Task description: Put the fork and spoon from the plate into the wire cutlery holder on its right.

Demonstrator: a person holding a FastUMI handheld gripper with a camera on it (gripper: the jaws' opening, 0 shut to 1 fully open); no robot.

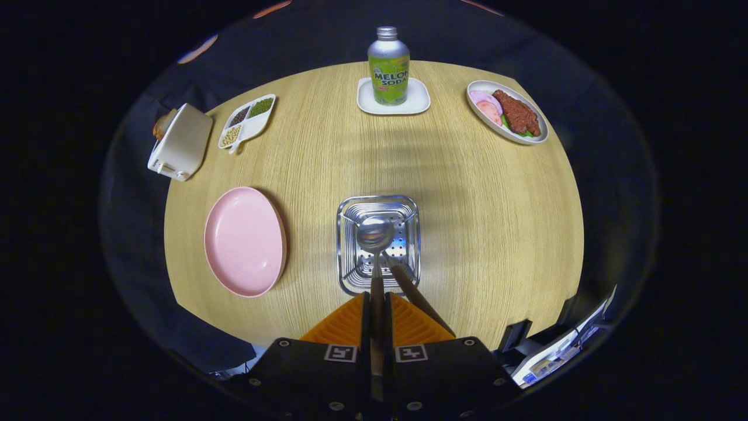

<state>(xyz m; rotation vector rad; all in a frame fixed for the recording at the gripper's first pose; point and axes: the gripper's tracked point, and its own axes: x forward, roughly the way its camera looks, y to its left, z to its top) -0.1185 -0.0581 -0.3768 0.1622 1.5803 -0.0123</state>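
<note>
My gripper is shut on the wooden handle of the spoon, whose metal bowl hangs over the opening of the wire cutlery holder just ahead of the fingers. A second wooden handle, probably the fork's, leans out of the holder towards the right finger. The pink plate lies left of the holder with nothing on it.
A melon soda bottle stands on a white coaster at the far side of the round wooden table. A plate of food is far right. A divided dish of beans and a white toaster sit far left.
</note>
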